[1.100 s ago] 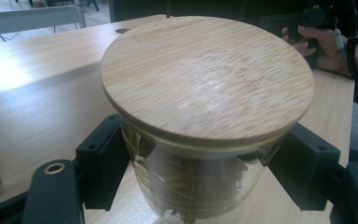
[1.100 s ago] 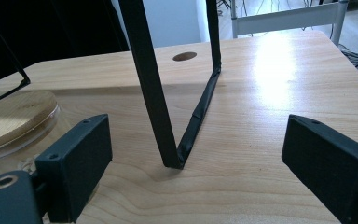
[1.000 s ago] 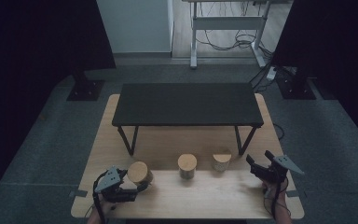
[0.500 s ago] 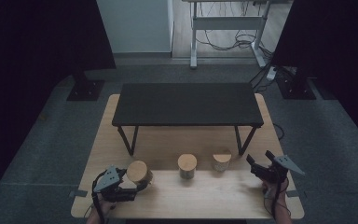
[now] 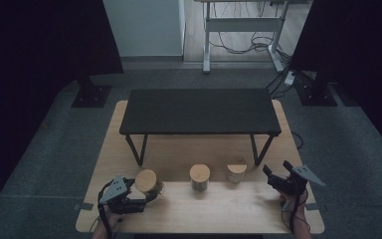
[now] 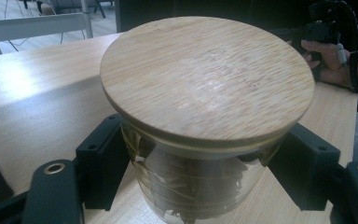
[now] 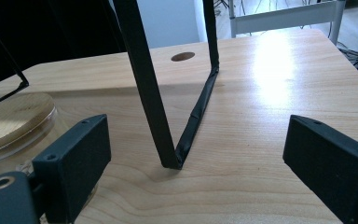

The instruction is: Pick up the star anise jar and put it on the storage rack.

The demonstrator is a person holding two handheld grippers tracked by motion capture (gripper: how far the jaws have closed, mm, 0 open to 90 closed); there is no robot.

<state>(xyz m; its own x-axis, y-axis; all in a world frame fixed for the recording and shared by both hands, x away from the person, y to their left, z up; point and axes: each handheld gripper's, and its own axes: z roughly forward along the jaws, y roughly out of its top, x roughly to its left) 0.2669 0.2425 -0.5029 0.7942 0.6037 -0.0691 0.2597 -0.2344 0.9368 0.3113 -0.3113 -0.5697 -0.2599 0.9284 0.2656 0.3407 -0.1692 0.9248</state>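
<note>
- Pale wooden worktop (image 5: 214,211) sits on a grey carpeted floor in a dark-curtained room; we read the scene from the held jar outward.
- We find the glass jar (image 6: 200,182) with its round wooden lid (image 6: 207,77) at the front left of the worktop, between the jaws of the left gripper (image 5: 138,197).
- In the left gripper view the two black jaws stand against opposite sides of the glass wall, just under the lid, part-way closed to the jar's width. The jar stands upright, and dark contents show through the glass.
- We see two more wooden-lidded jars in the high view: a middle jar (image 5: 199,177) and a right-hand jar (image 5: 237,172), set apart from each other in a row with the held jar.
- A low black table (image 5: 199,112) stands on the worktop behind the row; its front right leg (image 7: 163,116) appears as a black V-shaped frame in the right gripper view.
- The right gripper (image 5: 273,181) is at the front right of the worktop, near the right-hand jar. Its jaws are spread wide with nothing between them, and they point toward the table leg.
</note>
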